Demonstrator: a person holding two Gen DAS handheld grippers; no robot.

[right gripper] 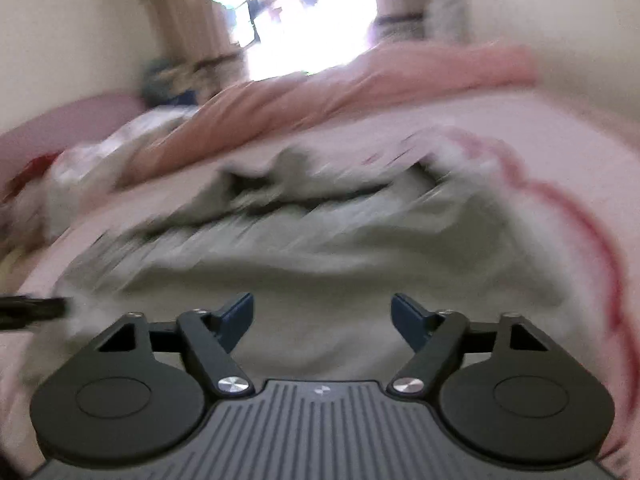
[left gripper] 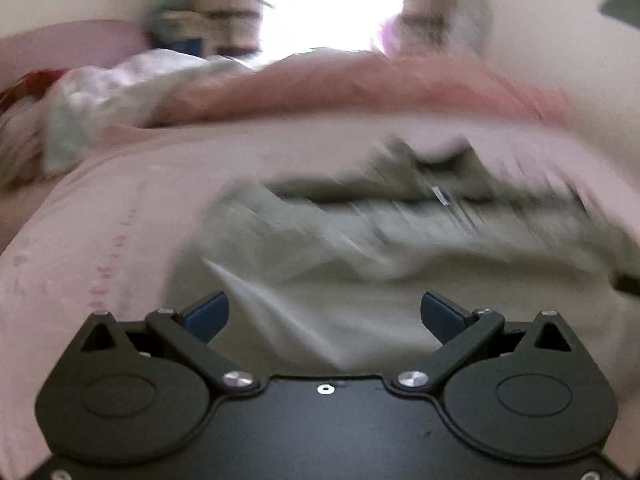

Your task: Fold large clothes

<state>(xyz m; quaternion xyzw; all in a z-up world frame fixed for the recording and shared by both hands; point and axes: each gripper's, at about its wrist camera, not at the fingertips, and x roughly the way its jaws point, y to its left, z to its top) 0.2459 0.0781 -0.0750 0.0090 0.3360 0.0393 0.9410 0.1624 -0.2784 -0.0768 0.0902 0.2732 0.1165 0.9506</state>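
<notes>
Both the left gripper (left gripper: 325, 312) and right gripper (right gripper: 322, 316) hover wide open, empty, above the rumpled grey-green garment (left gripper: 360, 272); pinch its near hem evenly.

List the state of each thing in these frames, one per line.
Left gripper: open, empty, over the garment.
Right gripper: open, empty.
Grey-green garment: spread on the bed, rumpled, fold unclear through blur.
Pink quilt: bunched at the far side.
Curtains: drawn apart.

A grey-green garment (left gripper: 360, 248) lies rumpled and partly spread on the pink bed (left gripper: 120, 208).
</notes>
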